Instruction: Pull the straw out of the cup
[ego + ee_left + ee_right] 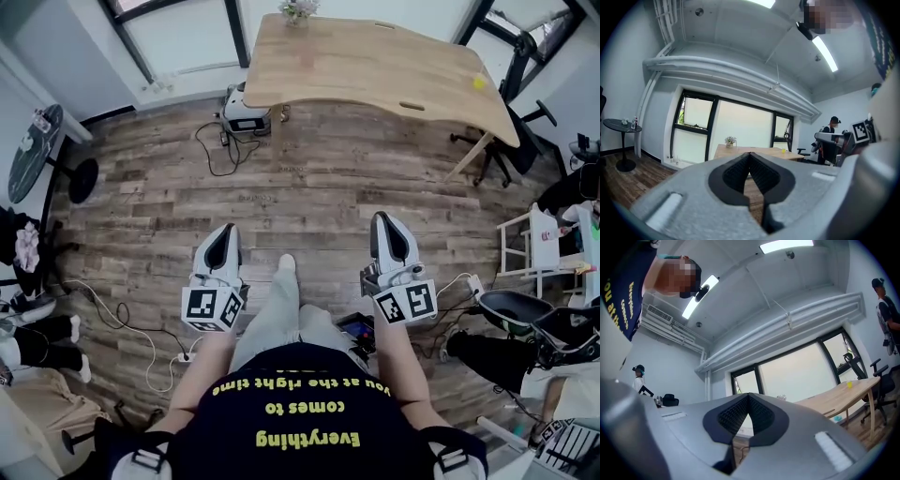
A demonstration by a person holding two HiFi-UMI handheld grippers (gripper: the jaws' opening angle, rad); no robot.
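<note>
Wood-floored room, wooden table (pixel 356 66), small yellow object (pixel 479 82) near its right edge

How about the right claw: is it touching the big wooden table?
Apart. The head view shows a stretch of wood floor between the right claw and the wooden table.

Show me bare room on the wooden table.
The wooden table is bare across its middle, between the flower vase at its far edge and the yellow object near its right end. Cables crowd the floor by its left leg.
</note>
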